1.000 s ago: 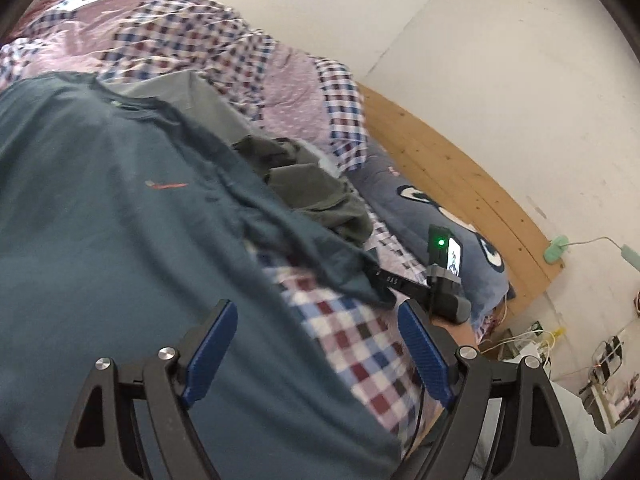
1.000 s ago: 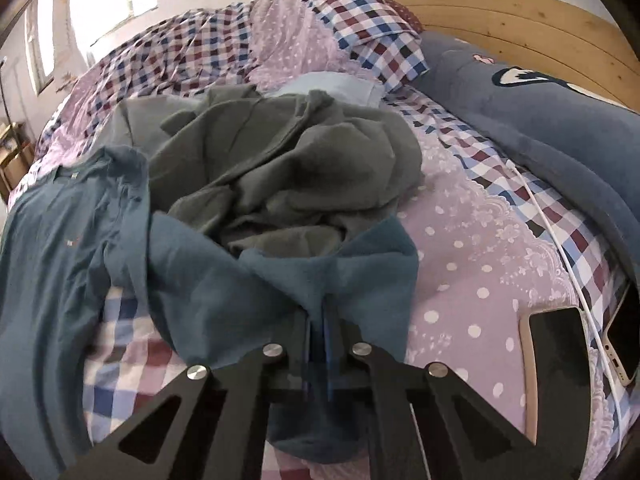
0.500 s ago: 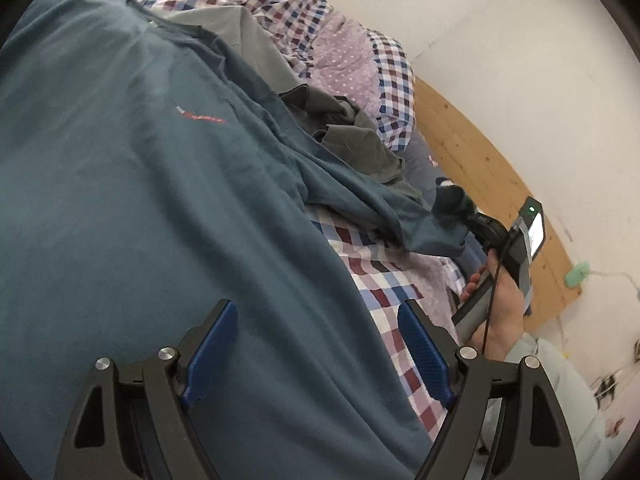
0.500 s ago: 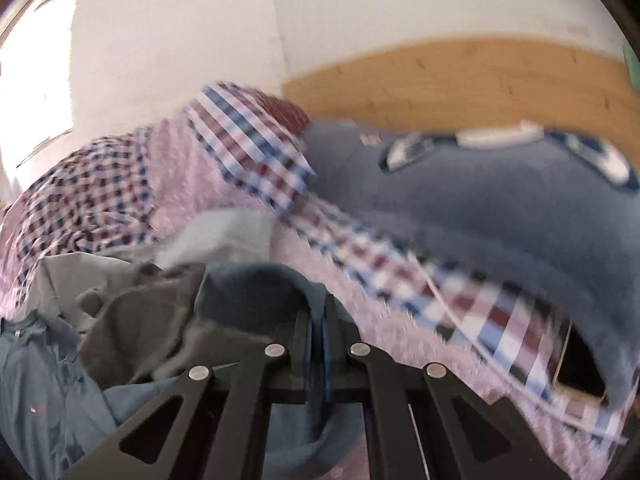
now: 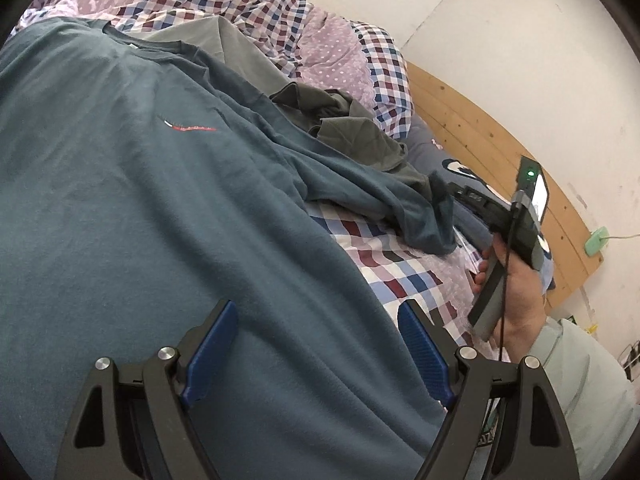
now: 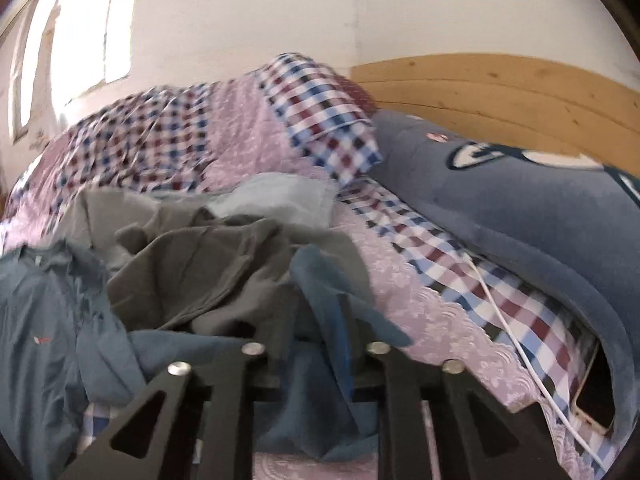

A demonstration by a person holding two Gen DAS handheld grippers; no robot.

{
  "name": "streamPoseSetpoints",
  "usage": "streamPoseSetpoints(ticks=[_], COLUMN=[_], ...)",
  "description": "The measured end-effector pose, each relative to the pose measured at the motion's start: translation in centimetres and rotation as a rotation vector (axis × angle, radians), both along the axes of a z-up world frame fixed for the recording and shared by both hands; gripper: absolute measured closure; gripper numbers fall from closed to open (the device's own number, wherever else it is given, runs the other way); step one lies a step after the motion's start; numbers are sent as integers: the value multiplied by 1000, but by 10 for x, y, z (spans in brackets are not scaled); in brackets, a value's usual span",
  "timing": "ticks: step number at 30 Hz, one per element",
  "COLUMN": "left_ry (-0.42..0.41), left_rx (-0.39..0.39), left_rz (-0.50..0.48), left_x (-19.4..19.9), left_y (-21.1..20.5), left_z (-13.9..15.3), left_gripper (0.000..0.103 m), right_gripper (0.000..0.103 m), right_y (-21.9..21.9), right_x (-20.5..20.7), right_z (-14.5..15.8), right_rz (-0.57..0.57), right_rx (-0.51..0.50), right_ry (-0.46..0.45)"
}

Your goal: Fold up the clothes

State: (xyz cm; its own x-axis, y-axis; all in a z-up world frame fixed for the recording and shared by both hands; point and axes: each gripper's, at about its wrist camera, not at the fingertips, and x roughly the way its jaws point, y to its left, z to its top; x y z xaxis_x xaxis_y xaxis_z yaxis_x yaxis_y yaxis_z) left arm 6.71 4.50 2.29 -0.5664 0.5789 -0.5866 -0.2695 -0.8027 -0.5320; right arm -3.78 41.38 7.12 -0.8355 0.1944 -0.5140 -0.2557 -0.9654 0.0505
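Tee (image 5: 168, 216) lies flat on the bed (image 5: 400, 272), its body directly under the left gripper (image 5: 316, 356), whose jaws gape apart, holding nothing. Further right, its sleeve (image 6: 320, 344) trails to the right gripper (image 6: 316, 354); jaws look parted around it, grip unclear. Beyond, grey clothes (image 6: 208, 264) lie heaped.

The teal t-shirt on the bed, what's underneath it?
Beside the teal t-shirt, checked bedding shows; a grey garment lies against its sleeve. Whatever lies under the shirt's body is covered.
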Motion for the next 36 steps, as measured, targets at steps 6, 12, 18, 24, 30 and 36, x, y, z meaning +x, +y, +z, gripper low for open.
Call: streamPoseSetpoints(ticks=[6, 12, 18, 24, 30, 36], left_ry=[9, 24, 48, 59, 54, 49], left_rx=[-27, -54, -93, -114, -119, -112], left_rz=[4, 11, 19, 17, 16, 16], left_x=[0, 1, 3, 4, 3, 3], left_y=[3, 8, 13, 15, 16, 14], left_z=[-2, -3, -4, -6, -6, -6], left_gripper=[17, 16, 15, 15, 15, 15], right_gripper=[100, 97, 55, 83, 102, 100], right_y=[57, 80, 38, 44, 80, 110], right_x=[31, 44, 21, 3, 33, 83], right_z=[26, 29, 6, -17, 7, 29], right_rz=[-184, -126, 120, 72, -29, -107], right_rx=[-99, -88, -39, -109, -284, -481], right_ry=[113, 81, -14, -111, -1, 37])
